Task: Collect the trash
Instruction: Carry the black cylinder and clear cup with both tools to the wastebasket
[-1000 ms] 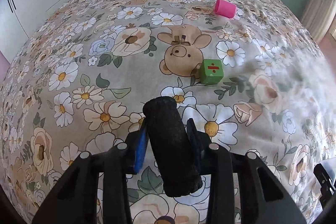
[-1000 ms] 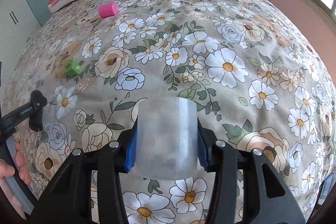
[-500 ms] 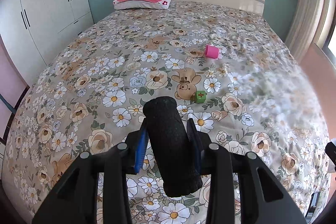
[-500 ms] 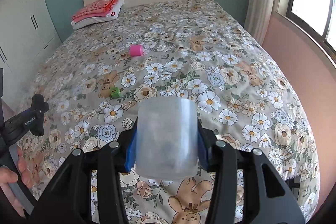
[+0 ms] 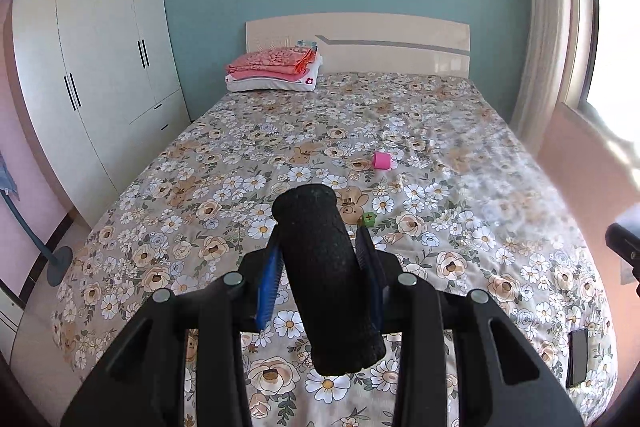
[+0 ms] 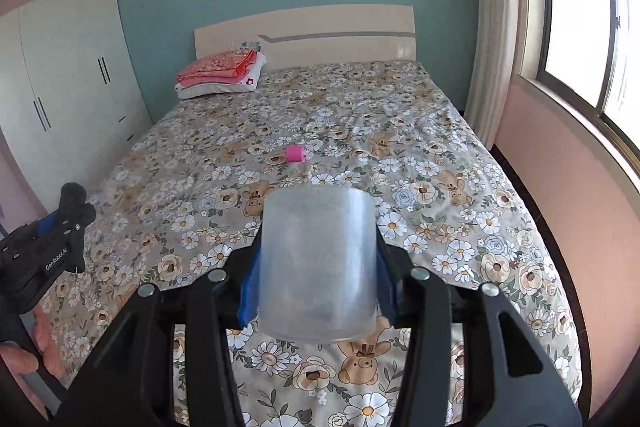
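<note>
since both tools are already loaded, the collecting looks roughly half done: the left gripper (image 5: pixel 324 263) has its jaws clamped on a black foam cylinder (image 5: pixel 326 279) that stands tilted between the blue pads (image 5: pixel 267 287), and the right gripper (image 6: pixel 318 267) has its jaws closed on a frosted clear cup (image 6: pixel 318 263), held mouth-away from the lens. neither item has been dropped anywhere, and no bin or bag shows in either view, so that step is still owed. further out on the floral bedspread (image 5: pixel 224 187), a small green cube (image 5: pixel 368 218) sits just past the cylinder's tip at about 1 o'clock, near a printed bear, and a pink cup (image 5: pixel 382 160) lies on its side well beyond it, toward 12 o'clock; both remain to be gathered, if they count as trash. a dark phone-like slab (image 5: pixel 577 357) rests at the bed's edge at 4 o'clock. folded pink bedding (image 5: pixel 274 65) lies by the headboard. the only legible writing is "genrobot.ai" on the left gripper's side, seen from the right wrist view; the cube's marks are too small to read.
</note>
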`<state>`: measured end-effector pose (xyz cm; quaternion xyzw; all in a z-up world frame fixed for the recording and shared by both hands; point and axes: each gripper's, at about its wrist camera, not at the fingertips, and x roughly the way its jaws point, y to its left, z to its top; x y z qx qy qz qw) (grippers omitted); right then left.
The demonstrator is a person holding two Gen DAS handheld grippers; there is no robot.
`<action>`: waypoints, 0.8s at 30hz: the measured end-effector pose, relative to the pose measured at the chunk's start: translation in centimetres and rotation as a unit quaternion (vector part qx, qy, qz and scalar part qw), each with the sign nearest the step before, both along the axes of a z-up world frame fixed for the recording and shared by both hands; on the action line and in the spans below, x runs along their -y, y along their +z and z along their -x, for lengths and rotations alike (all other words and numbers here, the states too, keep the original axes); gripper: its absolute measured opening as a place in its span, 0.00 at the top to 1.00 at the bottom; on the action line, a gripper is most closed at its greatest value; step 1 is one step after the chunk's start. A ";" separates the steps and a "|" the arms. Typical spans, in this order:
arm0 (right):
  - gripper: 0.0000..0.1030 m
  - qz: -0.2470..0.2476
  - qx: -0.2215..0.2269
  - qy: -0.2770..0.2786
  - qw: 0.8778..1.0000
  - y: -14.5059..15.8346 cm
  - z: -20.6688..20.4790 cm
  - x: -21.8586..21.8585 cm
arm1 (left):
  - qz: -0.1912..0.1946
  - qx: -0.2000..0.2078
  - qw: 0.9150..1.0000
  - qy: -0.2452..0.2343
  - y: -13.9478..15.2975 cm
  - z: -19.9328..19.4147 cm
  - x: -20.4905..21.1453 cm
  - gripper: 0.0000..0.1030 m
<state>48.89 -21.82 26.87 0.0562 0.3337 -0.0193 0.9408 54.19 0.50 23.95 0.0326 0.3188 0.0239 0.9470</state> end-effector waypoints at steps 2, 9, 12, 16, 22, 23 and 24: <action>0.54 0.002 0.012 0.004 1.000 1.7 2.5 -0.6 | -0.004 0.015 1.000 -0.005 1.8 2.9 -0.1 0.63; 0.54 -0.001 0.042 0.026 0.999 6.1 11.7 -1.9 | -0.002 0.050 0.999 -0.015 6.2 12.6 -1.7 0.63; 0.54 -0.006 0.052 0.037 0.998 7.3 15.6 -2.0 | -0.005 0.061 0.998 -0.019 7.2 16.6 -2.4 0.63; 0.54 -0.014 0.062 0.055 0.996 8.1 20.8 -1.7 | -0.008 0.074 0.997 -0.034 8.1 22.2 -3.2 0.63; 0.54 0.002 0.084 0.088 0.993 7.9 28.9 -1.6 | -0.023 0.075 0.995 -0.059 6.8 29.3 -4.1 0.63; 0.54 0.004 0.087 0.096 0.992 7.7 30.2 -1.7 | -0.027 0.076 0.995 -0.063 6.5 30.4 -4.1 0.63; 0.54 0.007 0.090 0.103 0.991 7.4 31.6 -1.6 | -0.029 0.075 0.994 -0.070 6.0 31.4 -4.3 0.63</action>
